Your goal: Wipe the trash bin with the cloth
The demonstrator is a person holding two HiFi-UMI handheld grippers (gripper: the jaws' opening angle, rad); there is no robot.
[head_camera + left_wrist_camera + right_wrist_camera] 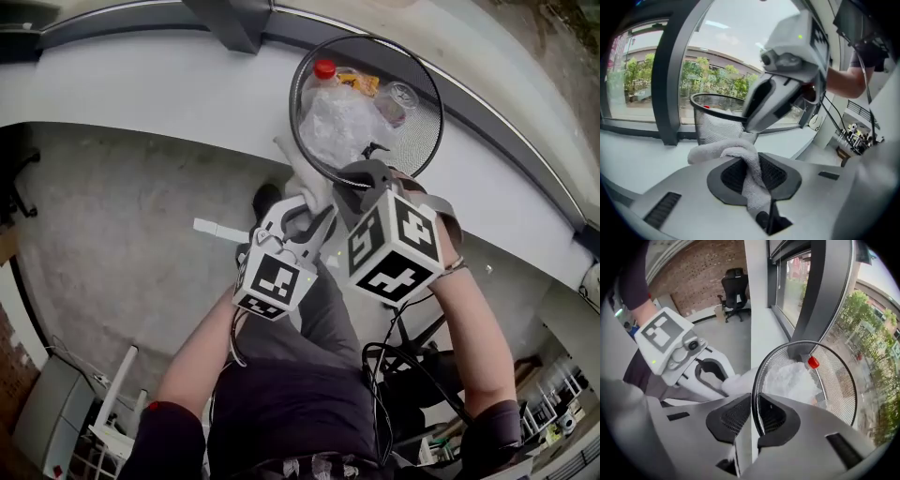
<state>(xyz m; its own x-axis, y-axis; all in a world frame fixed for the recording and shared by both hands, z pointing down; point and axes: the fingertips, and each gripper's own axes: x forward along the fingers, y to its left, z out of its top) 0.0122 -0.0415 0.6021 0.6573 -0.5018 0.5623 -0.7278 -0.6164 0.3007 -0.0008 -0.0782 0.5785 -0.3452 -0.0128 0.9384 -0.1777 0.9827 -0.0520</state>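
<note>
Right hand-held gripper [754, 414] narrow, pads pinching the wire rim of the trash bin [836, 380]. Left hand-held gripper [757, 176] also narrow, clamped on the cloth [740, 152].

White surface [141, 89] by the window carries the bin, at 12 o'clock from the person. Bin is black mesh, upright, with a crumpled plastic bag [339, 122] and a red-capped bottle [324, 70] inside. Cloth is bunched at the bin's 7 o'clock outer wall; touching or just beside, can't tell.

Progress, as a judgement: early. Bin is steadied and the cloth is at the wall, but no wiped patch shows, so wall and rim are left to do.

Pose: both forearms reach forward, hand-held grippers side by side, left at 8 o'clock of right, jaws aimed at the bin.
</note>
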